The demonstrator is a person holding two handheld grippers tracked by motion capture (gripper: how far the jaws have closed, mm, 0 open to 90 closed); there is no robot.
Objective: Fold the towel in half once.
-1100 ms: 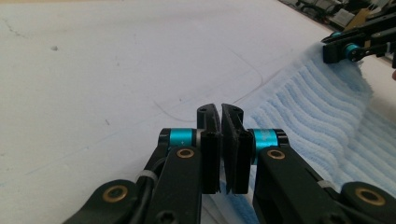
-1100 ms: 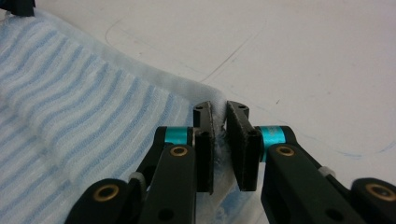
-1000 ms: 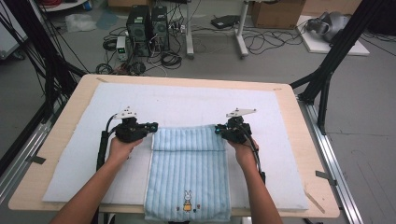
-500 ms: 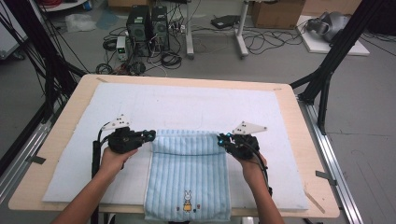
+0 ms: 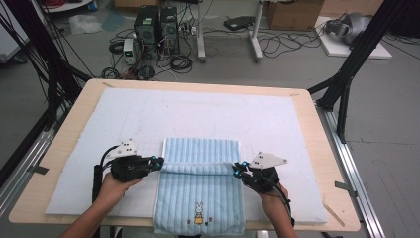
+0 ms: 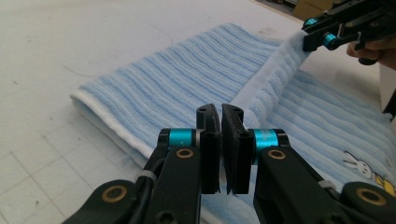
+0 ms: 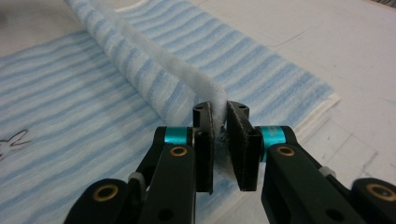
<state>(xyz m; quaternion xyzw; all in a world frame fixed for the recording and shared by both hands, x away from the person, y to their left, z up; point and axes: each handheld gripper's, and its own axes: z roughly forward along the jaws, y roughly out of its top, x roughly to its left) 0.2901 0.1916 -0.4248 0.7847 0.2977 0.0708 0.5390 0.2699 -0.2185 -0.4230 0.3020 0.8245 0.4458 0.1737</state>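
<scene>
While each hand-held gripper — left (image 5: pixel 159 162), right (image 5: pixel 236 170) — pinches the towel's (image 5: pixel 198 198) folded edge, bare mat (image 5: pixel 208 114) lies beyond.

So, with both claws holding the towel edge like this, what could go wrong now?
1. The left claw and right claw each pinch only a thin corner of the blue striped towel; a corner could slip out and spoil the fold.
2. The held edge sags a little between them, so uneven pulling may leave the fold crooked.
3. The towel's near end hangs over the table edge, so dragging could pull it off.
</scene>
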